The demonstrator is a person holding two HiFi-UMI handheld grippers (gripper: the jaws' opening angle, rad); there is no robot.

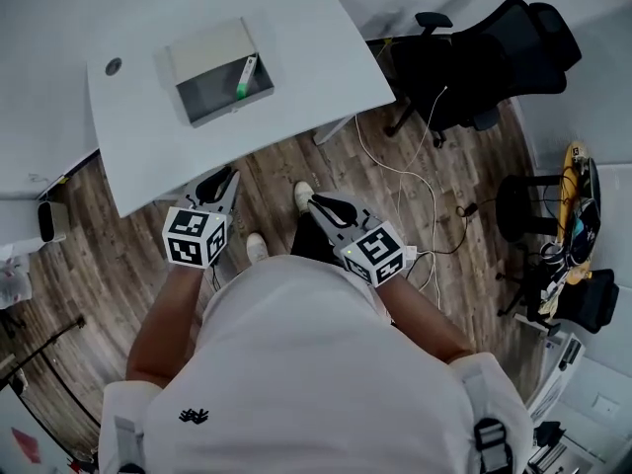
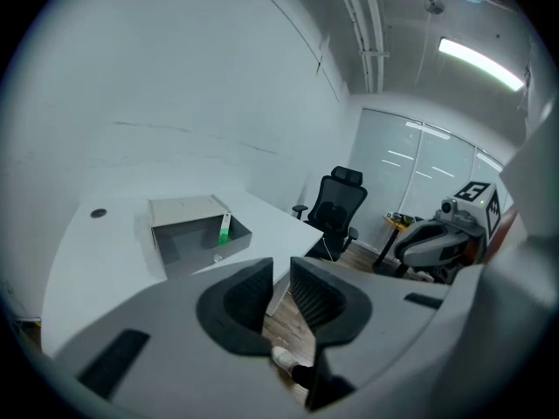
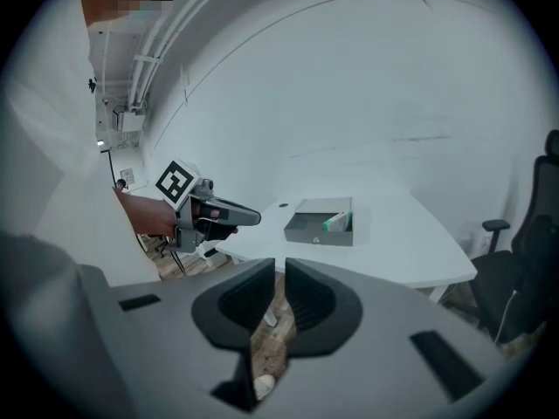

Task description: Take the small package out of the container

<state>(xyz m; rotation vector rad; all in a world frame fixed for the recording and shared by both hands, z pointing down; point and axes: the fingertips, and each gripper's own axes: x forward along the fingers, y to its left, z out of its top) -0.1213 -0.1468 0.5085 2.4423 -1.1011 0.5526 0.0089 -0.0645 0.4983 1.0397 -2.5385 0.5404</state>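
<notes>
grey open-topped box container (image 1: 202, 92) sits well ahead on the white surface (image 1: 296, 28), the small white-and-green package (image 1: 245, 75) leaning lengthwise along its right wall, seemingly nearer the left tool (image 1: 225, 176), slightly spread and empty, than the right tool (image 1: 318, 202), barely parted, empty.

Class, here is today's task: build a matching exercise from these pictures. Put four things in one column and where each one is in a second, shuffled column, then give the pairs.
Things:
1. small package
2. box
3. office chair
4. cable

Places:
A. on the white table
B. trailing in loops across the wooden floor
C. inside the box
D. standing to the right of the table in the head view

Pairs: 1-C, 2-A, 3-D, 4-B
</notes>
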